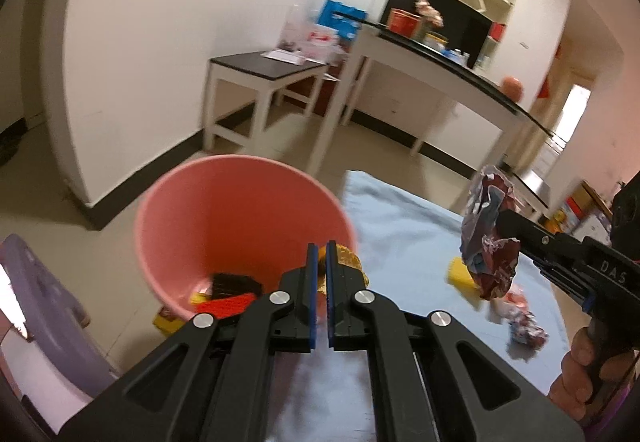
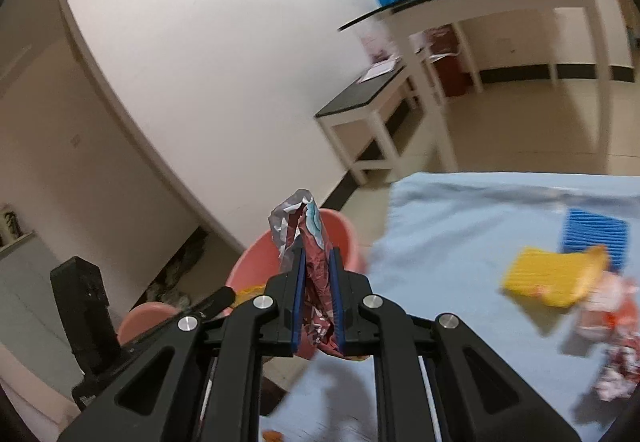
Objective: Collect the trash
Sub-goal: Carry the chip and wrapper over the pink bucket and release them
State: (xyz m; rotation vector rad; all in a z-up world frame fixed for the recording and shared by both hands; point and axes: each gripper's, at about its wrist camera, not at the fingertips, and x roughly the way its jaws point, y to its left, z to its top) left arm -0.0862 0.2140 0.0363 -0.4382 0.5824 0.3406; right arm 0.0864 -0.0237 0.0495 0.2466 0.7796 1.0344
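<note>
Crinkled foil wrapper [image 2: 310,242] between fingers [image 2: 335,294]

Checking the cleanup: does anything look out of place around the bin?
Yes. A small yellow packet lies on the floor beside the pink bin, apparently missed. Crumpled wrappers still litter the blue cloth.

Both tools are matte black plastic linkages. The left claw [image 1: 322,254] has two flat fingers [image 1: 311,294] lined with blue pads, and four round silver pivot screws sit across its arms, which have triangular cut-outs. The right claw [image 2: 317,262] is built the same, blue-lined with silver screws. From the left camera its body shows pale raised letters "DAS" and a small screw; the bare-skinned right hand [image 1: 580,366] wraps the handle.
</note>
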